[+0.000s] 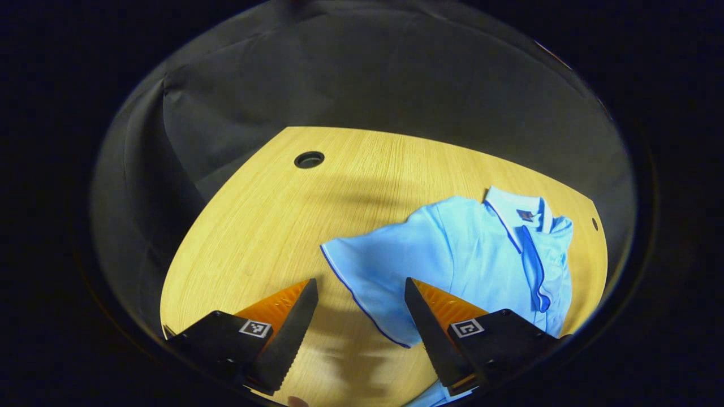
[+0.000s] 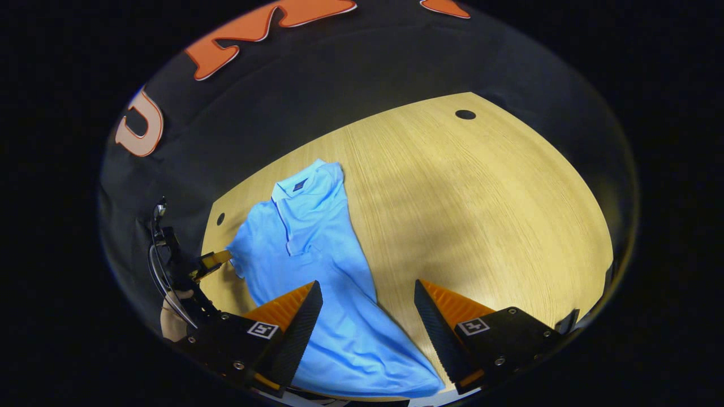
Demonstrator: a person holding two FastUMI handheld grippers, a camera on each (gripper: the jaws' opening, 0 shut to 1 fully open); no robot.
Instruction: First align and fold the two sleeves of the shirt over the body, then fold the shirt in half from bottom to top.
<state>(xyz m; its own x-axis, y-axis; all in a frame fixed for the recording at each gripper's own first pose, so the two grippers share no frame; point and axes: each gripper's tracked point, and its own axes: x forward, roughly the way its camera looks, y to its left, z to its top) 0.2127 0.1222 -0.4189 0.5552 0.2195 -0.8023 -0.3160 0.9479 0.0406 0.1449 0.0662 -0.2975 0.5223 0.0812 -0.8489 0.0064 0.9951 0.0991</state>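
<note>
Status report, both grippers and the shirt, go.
Left gripper open above spread sleeve. Right gripper open over shirt. Other sleeve already folded in. Table unobstructed.

We noted the left gripper [image 1: 361,316] and right gripper [image 2: 367,319] each had black housings with square coded markers, ribbed inserts, serrated finger edges; screws showed on the right gripper's housing.

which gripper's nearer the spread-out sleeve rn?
Left. The left gripper hangs open right over the sleeve hem. The right gripper is open over the shirt's opposite long edge, across the body from it.
</note>
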